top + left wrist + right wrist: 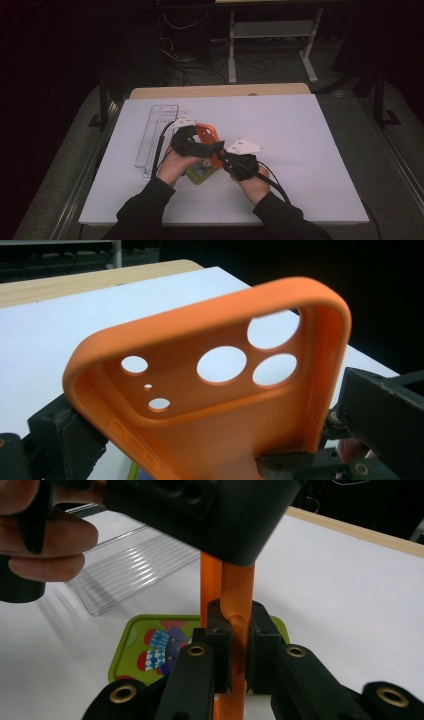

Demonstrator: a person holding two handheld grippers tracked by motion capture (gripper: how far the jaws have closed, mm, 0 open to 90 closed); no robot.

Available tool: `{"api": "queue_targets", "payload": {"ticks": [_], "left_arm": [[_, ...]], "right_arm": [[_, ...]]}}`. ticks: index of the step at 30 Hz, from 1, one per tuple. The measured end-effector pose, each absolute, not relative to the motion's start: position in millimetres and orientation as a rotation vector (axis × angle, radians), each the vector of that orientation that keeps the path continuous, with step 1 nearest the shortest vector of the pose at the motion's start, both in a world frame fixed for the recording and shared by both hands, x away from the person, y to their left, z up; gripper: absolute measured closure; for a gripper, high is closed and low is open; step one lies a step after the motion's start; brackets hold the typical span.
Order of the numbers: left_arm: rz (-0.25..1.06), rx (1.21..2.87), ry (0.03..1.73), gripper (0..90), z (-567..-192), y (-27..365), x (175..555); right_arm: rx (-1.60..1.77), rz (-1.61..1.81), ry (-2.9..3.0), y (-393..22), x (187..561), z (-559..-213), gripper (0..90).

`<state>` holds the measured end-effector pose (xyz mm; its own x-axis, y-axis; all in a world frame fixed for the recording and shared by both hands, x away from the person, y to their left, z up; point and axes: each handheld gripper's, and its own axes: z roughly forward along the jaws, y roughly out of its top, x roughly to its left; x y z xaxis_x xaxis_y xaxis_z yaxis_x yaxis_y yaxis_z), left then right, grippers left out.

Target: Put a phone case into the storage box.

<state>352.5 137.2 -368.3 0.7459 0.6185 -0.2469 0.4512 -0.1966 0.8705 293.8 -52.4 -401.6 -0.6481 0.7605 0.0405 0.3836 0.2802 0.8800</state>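
Dim, grainy high view with a black surround and a softly lit white table (300,150), while both gripper views are brighter, faintly shadowed, and blurred nearest the lens.

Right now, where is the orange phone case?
In the high view the orange phone case is held up between the left gripper and right gripper, just above the green card, right of the clear tray.
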Motion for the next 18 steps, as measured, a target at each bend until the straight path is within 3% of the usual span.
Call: {"api": "queue_targets", "payload": {"ticks": [4, 18], "left_arm": [[0.179, 1.833, 0.832, 0.0, -368.6, 138.1, 353.3], [0.189, 1.819, 0.849, 12.7, -367.8, 142.1, 354.2]], "right_arm": [[1.032, 1.317, 2.176, -50.5, 293.4, -403.2, 81.0], [1.023, 1.298, 2.193, -48.8, 293.1, -406.1, 80.8]]}}
